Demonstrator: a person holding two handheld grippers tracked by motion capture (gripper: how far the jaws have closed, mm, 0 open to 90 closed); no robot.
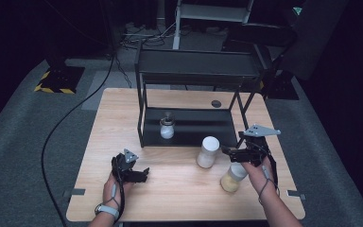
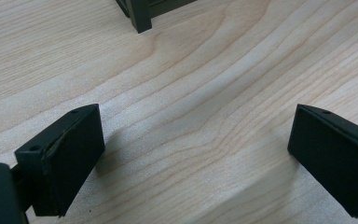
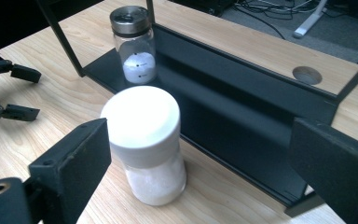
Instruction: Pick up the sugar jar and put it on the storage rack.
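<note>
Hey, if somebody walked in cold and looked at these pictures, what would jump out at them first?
Probably the white-lidded jar of pale powder standing on the wooden table in front of the black shelf rack, with the right hand-held gripper open just before it. Next, a small metal-capped shaker on the rack's bottom shelf, and a jar of yellowish powder beside the right hand. The left hand-held gripper waits open over bare wood.

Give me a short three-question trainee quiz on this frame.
1. True or false: the right gripper is shut on the white-lidded jar.
2. Which item stands on the rack's lower shelf? A. shaker B. yellow jar C. white-lidded jar
3. Fill in: the left gripper hovers, jaws open, over bare ____.

Key
1. False: its jaws stand open, apart from the jar.
2. A
3. table
</note>
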